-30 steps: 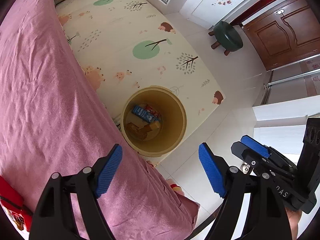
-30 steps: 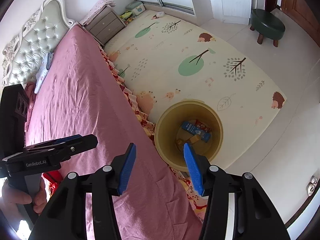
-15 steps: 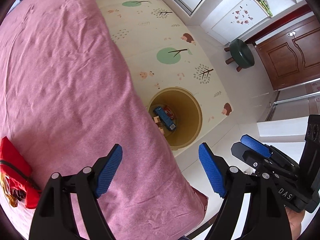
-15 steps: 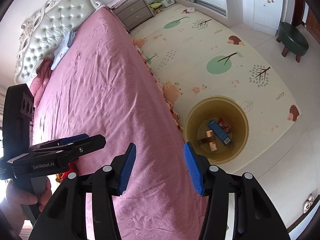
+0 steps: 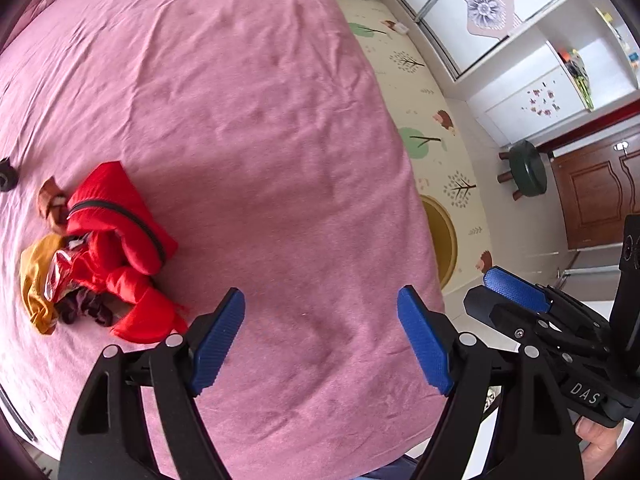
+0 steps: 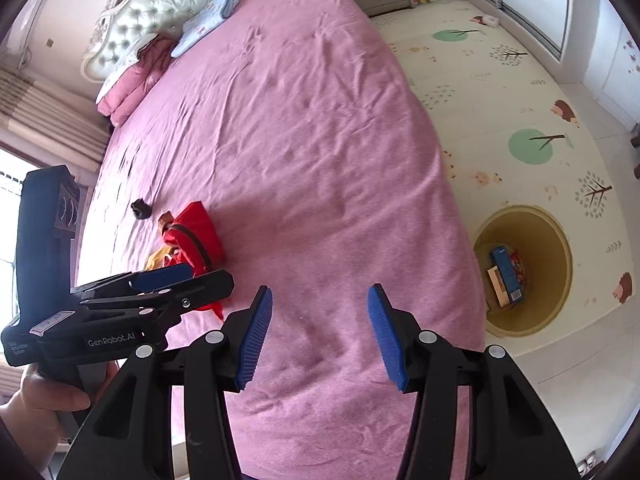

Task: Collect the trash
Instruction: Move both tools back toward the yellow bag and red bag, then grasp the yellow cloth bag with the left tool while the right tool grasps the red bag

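A wide bed (image 6: 304, 128) under a wrinkled pink sheet filled most of both views, its tufted pale headboard (image 6: 160, 4) and stacked pillows (image 6: 132, 76) at the far end. Beside the bed lay a cream play mat (image 6: 500, 92) printed with trees and hedgehogs, with a dark green stool (image 5: 528, 168) and a brown wooden door (image 5: 596, 196) beyond it. On the mat, close against the bed's edge, stood a yellow bin (image 6: 524, 272) holding a blue box and other packets. The trash on the sheet was a heap (image 5: 108, 248): a red zipped fabric piece, a mustard-yellow cloth, a shiny crinkled wrapper and a brown scrap, with a small black item (image 6: 141, 209) just beyond. The left claw (image 5: 320, 344) was spread wide and empty above bare sheet; the right claw (image 6: 320, 336) was also open, holding nothing.
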`<state>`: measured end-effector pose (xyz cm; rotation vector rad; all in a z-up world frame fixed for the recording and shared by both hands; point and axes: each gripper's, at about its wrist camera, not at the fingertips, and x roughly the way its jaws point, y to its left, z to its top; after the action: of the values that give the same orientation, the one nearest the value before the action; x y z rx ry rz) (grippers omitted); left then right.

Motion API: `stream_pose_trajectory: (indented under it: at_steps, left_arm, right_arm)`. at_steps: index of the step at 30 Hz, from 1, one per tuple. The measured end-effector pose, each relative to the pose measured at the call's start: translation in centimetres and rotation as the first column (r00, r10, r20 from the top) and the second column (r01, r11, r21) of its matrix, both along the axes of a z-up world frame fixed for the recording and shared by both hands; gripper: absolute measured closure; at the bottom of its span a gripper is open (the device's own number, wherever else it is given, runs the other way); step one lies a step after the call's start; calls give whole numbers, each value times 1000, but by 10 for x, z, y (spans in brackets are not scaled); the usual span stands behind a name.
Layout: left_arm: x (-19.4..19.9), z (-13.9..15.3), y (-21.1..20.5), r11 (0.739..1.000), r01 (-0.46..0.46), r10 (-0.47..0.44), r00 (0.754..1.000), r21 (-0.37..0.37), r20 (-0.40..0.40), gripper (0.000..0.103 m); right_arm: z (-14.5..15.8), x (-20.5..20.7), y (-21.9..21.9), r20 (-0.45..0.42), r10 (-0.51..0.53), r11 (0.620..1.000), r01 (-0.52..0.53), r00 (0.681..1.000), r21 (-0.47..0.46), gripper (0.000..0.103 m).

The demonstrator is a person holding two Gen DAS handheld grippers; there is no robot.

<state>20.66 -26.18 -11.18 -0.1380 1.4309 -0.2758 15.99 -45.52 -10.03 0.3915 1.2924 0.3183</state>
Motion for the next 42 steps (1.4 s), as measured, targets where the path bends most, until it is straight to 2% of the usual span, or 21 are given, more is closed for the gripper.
stream_pose_trajectory:
  at_steps: [8, 14, 19, 32, 42]
  left_arm:
    - [-23, -4, 97, 988, -154, 154, 988, 26, -2, 25]
    - [-39, -9, 165, 963, -268, 268, 963, 34, -13, 25]
    - [-48, -13, 211, 943, -330, 331, 944, 40, -15, 25]
    - [-45, -31, 302, 893, -450, 451, 892, 31, -36, 25]
    - [-22, -66, 351, 848, -529, 529, 844, 26, -89, 24]
  right_arm:
    - [-2, 8, 92, -13, 167, 986, -167, 986, 13, 53]
    - [-4, 5, 156, -16, 266, 964, -266, 964, 26, 53]
    - [-7, 2, 198, -20, 305, 952, -304, 952, 33, 53]
    - [-16, 24, 266, -40, 343, 939, -342, 939, 28, 53]
    - [-28, 54, 305, -59, 395, 918, -395, 917, 13, 53]
